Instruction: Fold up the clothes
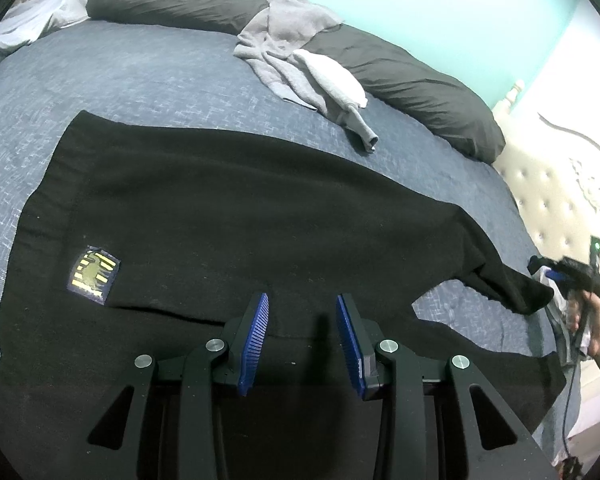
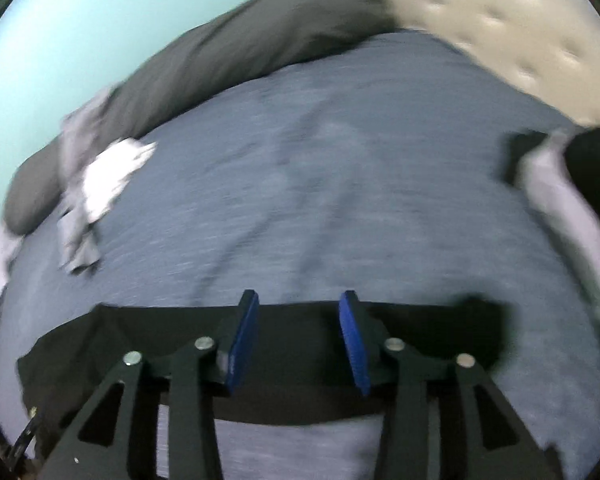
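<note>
- The bed (image 1: 148, 64) fills both views, covered by a blue-grey spread, with a long dark pillow (image 1: 400, 68) along its far edge and a pale tufted headboard (image 1: 548, 192) at the right.
- A black garment (image 1: 220, 208) lies spread across the near half of the bed. Its body looks mostly flat, a sleeve (image 1: 512, 284) trails off to the right, and a small yellow-and-blue patch (image 1: 94, 274) shows at the near left.
- A crumpled grey garment (image 1: 296, 60) with a white piece on it sits far off, against the pillow and well apart from the black one.
- The left gripper (image 1: 302, 320) hovers over the near middle of the black garment, its blue-padded fingers (image 1: 256, 336) apart with nothing between them.
- The right gripper (image 2: 298, 320) is by the sleeve end; its own view is blurred, its fingers apart over a black edge, clamped on nothing.
- My judgement: the black garment is laid out for folding, though whether a fold is already in it I cannot tell.
- A fold would call for each gripper to close on an edge and carry it over evenly.
</note>
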The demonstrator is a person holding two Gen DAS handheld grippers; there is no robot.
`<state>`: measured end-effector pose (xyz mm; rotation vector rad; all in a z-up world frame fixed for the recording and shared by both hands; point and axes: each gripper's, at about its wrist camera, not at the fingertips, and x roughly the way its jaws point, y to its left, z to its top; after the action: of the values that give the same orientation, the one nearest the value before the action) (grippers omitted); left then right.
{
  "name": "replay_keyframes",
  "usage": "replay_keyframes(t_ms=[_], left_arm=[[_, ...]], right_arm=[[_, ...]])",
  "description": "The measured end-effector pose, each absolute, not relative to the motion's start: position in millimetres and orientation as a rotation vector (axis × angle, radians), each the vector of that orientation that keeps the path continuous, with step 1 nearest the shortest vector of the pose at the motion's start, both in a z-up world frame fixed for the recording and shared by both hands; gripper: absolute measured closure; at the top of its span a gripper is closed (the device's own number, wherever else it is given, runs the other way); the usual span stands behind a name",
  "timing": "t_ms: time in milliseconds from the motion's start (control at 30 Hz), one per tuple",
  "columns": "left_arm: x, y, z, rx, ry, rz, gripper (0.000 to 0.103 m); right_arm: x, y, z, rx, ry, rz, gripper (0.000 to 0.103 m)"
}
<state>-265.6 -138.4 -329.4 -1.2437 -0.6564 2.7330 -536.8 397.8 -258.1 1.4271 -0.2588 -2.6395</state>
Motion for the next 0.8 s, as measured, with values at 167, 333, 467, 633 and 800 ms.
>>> replay_keyframes(t_ms=[167,333,467,633,800], left_arm=[[-266,-135,-331,-1.251,-0.637,2.736,0.064],[-266,-132,-332,-1.259,-0.624,2.736,0.064],[-266,-131,-333,-1.262,-0.620,2.737,0.064],[-266,-131,-334,-1.267,-0.618,2.738,0.064],[-267,-129,-334,-1.267,-0.607,2.742,0.064]], right_arm=[[-522,458,-260,1.495,-0.289,-2.739,0.057],[-512,502,-263,1.532,-0.321,-2.797,0.057],[-514,501,-268,1.505,-0.330,-2.757,0.076],[-519,479,-266,1.492,-0.180,-2.739,0.096],[-531,471,-235,1.367,-0.192,-2.821,0.097]])
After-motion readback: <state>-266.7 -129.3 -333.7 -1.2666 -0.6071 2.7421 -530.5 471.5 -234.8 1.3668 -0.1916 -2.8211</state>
